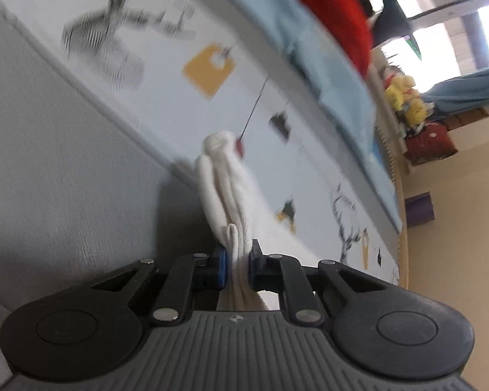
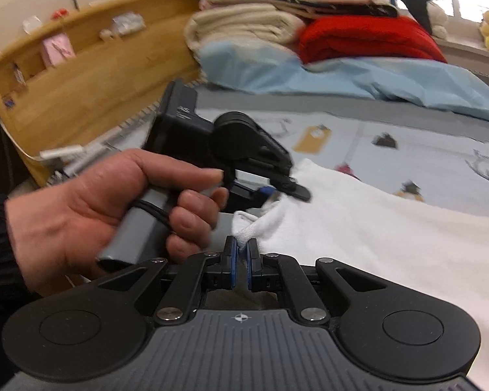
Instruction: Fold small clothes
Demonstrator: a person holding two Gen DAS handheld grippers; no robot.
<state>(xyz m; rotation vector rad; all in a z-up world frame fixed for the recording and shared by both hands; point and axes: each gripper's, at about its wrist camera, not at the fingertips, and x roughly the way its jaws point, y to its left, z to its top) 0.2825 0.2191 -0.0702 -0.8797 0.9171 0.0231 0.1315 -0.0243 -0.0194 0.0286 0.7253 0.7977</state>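
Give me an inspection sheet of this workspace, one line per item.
Surface: bed with printed sheet, pale with small motifs.
Job's things: white garment spread on the sheet, one corner lifted.
Clutter: stack of folded linens, red blanket, light blue bedding.
Grippers: left gripper shut on the garment; right gripper shut on the same corner.
Cables: dark cord along the handle in the left hand.
Surroundings: wooden headboard, yellow plush toys.

White garment [image 2: 391, 228] runs off right edge.
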